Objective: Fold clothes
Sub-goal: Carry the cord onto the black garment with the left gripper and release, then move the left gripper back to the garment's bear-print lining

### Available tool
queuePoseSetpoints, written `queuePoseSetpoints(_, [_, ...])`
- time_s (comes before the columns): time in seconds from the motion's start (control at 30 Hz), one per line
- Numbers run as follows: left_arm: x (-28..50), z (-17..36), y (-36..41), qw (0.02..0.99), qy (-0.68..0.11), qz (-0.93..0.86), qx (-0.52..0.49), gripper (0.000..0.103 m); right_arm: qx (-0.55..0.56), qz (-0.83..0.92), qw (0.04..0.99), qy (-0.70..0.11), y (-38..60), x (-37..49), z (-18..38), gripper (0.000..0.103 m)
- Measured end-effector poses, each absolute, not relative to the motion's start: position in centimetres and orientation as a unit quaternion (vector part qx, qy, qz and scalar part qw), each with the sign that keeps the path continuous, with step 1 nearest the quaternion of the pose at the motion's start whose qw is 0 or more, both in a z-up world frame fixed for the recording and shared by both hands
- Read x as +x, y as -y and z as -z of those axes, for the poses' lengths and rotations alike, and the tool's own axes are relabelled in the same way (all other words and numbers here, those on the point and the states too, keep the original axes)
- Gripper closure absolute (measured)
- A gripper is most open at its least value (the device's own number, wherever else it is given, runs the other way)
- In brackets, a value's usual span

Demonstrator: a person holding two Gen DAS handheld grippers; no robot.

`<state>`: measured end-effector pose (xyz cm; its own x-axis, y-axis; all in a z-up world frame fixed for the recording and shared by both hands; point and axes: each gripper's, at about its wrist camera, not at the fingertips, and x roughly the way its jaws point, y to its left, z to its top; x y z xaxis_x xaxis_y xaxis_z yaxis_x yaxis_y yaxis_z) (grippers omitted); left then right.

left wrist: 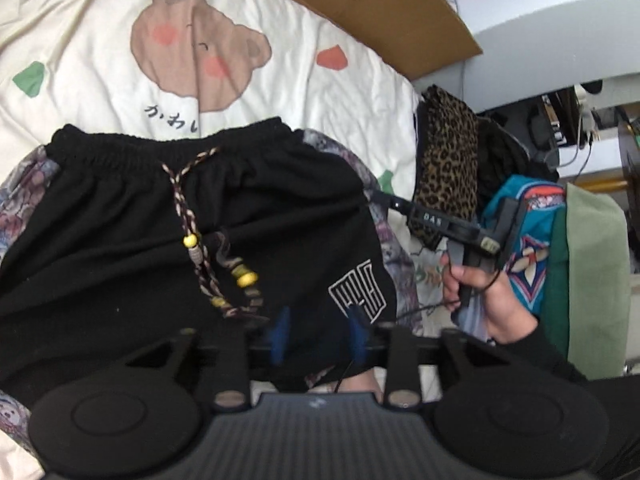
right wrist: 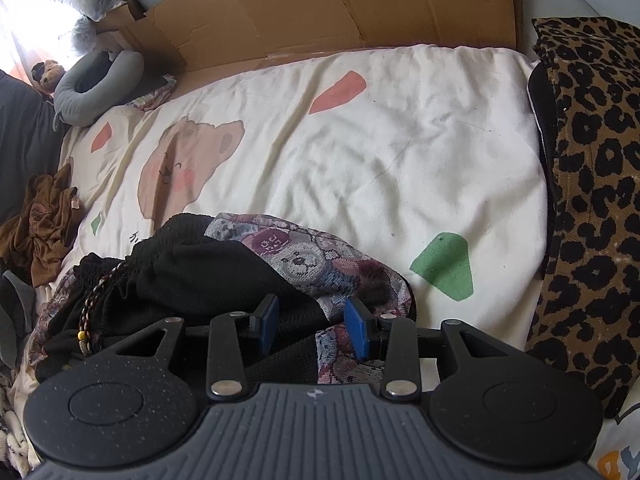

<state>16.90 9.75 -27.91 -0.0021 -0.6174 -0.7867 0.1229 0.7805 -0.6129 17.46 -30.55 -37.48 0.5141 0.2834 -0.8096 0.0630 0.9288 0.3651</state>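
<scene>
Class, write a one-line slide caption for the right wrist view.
Right gripper, jaws open, poised over black shorts with bear-patterned side panels on a cream bear-print bedsheet.

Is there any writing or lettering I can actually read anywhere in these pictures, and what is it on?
"DAS", small white letters, on the right gripper.
Japanese characters, roughly "かわい", cut off by the black shorts, on the bear bedsheet.
White maze-like emblem on the shorts: not readable as letters.
Orange letters on the sheet's corner: cut off, unreadable.
</scene>
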Motion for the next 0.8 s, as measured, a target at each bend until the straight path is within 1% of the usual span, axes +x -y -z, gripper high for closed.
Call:
queuePoseSetpoints(0.07, [17.1,28.2,-10.3,0.684,-0.652,0.267,-0.188,0.062,0.174,-0.064,0.852,-0.490,30.6,17.4,37.4,0.060])
queuePoseSetpoints(0.1, [17.2,28.4,-10.7,0.689,-0.648,0.263,-0.190,0.059,0.172,-0.064,0.852,-0.491,30.7,17.4,37.4,0.060])
queuePoseSetpoints(0.17, [17.8,29.0,-11.6,0.702,-0.642,0.242,-0.191,0.058,0.167,-0.063,0.852,-0.493,30.9,17.4,37.4,0.060])
queuePoseSetpoints(0.33, [19.4,30.7,-14.3,0.735,-0.632,0.179,-0.169,0.059,0.165,-0.055,0.853,-0.492,31.7,17.8,37.3,0.060])
queuePoseSetpoints(0.4, [19.9,31.3,-15.8,0.747,-0.628,0.146,-0.159,0.061,0.164,-0.052,0.854,-0.490,32.1,18.0,37.3,0.060])
queuePoseSetpoints(0.53, [21.0,32.1,-18.9,0.774,-0.607,0.092,-0.158,0.062,0.160,-0.048,0.856,-0.489,32.6,18.6,37.3,0.060])
queuePoseSetpoints(0.63, [21.6,32.8,-19.6,0.792,-0.594,0.069,-0.124,0.062,0.145,-0.051,0.859,-0.489,32.6,19.4,37.2,0.060])
queuePoseSetpoints(0.8, [22.0,34.7,-20.5,0.795,-0.599,0.053,-0.078,0.062,0.128,-0.052,0.859,-0.494,32.3,21.0,37.5,0.060])
